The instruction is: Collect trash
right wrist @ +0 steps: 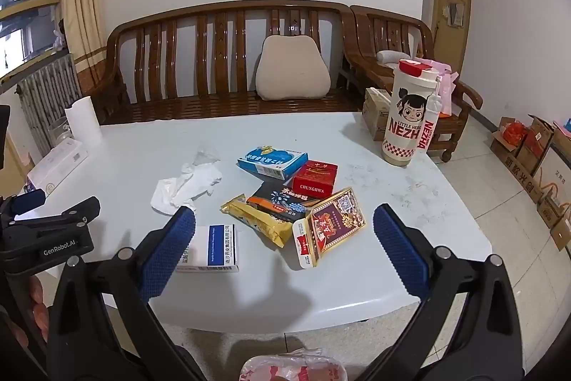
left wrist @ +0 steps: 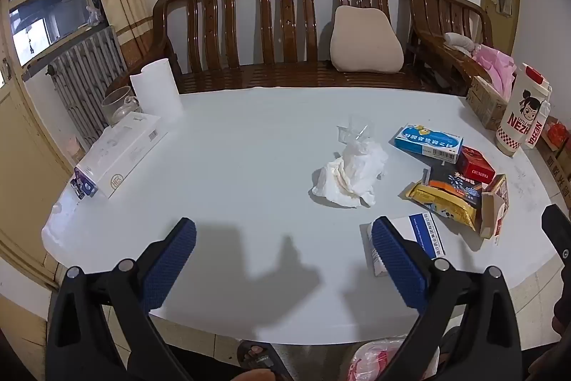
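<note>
Trash lies on a white table [left wrist: 232, 166] [right wrist: 374, 166]: a crumpled white tissue [left wrist: 348, 175] [right wrist: 182, 190] with clear plastic wrap [left wrist: 353, 129] [right wrist: 207, 154] behind it, a blue box [left wrist: 428, 141] [right wrist: 273, 161], a red Chunghwa pack [left wrist: 476, 165] [right wrist: 314, 181], a black packet [left wrist: 451, 186] [right wrist: 285, 199], a yellow wrapper [left wrist: 444, 204] [right wrist: 260, 220], an opened red-and-gold carton [left wrist: 494, 206] [right wrist: 330, 227] and a white-and-blue box [left wrist: 410, 241] [right wrist: 214, 247]. My left gripper [left wrist: 283, 234] hangs open over the table's near edge, nothing between its fingers. My right gripper [right wrist: 285, 224] is open too, above the wrappers.
A Nezha cup [left wrist: 523, 109] [right wrist: 410, 116] stands at the table's right; a paper roll [left wrist: 157, 88] [right wrist: 84, 122], glass mug [left wrist: 116, 104] and white carton [left wrist: 121, 152] at its left. A wooden bench [left wrist: 285, 34] stands behind. A red-and-white plastic bag [right wrist: 292, 366] [left wrist: 378, 359] sits below the near edge.
</note>
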